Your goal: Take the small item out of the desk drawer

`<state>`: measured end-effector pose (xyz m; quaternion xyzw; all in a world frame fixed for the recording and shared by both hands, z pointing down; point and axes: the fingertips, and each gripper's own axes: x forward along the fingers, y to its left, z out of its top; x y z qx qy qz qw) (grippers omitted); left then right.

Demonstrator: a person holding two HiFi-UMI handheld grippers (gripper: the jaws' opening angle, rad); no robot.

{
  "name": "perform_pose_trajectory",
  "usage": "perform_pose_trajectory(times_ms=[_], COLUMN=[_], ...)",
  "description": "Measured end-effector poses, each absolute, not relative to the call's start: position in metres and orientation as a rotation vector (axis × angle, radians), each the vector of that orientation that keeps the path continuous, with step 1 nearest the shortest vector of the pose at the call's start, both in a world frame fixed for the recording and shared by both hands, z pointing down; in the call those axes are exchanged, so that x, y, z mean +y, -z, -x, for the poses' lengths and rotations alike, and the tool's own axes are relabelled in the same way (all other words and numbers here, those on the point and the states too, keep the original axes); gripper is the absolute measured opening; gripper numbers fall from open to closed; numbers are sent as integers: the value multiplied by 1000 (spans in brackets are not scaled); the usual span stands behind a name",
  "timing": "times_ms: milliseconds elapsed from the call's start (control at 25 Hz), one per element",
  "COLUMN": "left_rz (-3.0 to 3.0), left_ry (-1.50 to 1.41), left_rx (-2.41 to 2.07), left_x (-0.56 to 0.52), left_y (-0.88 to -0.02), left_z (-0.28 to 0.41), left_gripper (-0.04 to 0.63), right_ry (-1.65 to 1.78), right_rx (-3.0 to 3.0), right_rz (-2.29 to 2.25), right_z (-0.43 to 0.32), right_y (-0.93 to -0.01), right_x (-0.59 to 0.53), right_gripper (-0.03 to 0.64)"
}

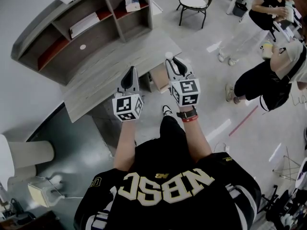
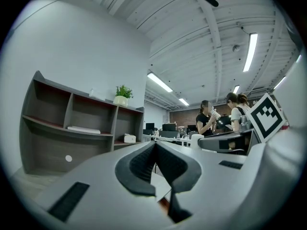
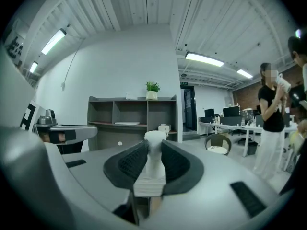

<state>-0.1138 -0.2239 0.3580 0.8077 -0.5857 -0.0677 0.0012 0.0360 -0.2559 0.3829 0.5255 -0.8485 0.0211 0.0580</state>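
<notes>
My right gripper (image 1: 171,59) is shut on the small item (image 1: 168,55), a white stamp-like piece with a round knob on top and a flat square base. In the right gripper view the small item (image 3: 154,160) stands upright between the ribbed pads (image 3: 132,163), its knob poking above them. My left gripper (image 1: 130,71) hovers beside it over the grey wooden desk (image 1: 105,68), shut with nothing in it; its pads (image 2: 144,163) meet in the left gripper view. A brown drawer (image 1: 159,76) stands pulled out under the desk's edge, below the right gripper.
A grey shelf unit (image 1: 81,25) sits at the back of the desk, with a small plant (image 3: 152,87) on top. A round chair (image 1: 194,2) stands beyond the desk. Two people (image 1: 266,83) are on the floor to the right.
</notes>
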Motion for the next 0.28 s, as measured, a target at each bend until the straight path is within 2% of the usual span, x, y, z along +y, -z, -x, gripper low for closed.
perform_pose_trajectory(times_ms=[280], left_rz=[-2524], left_ry=[214], left_rx=[-1815], left_x=[-272], left_y=[-371], left_z=[106], left_gripper=[14], right_ry=[-88], right_rx=[-2551], right_rz=[-1566], right_z=[-40], right_y=[-401], right_x=[-300], right_gripper=[97])
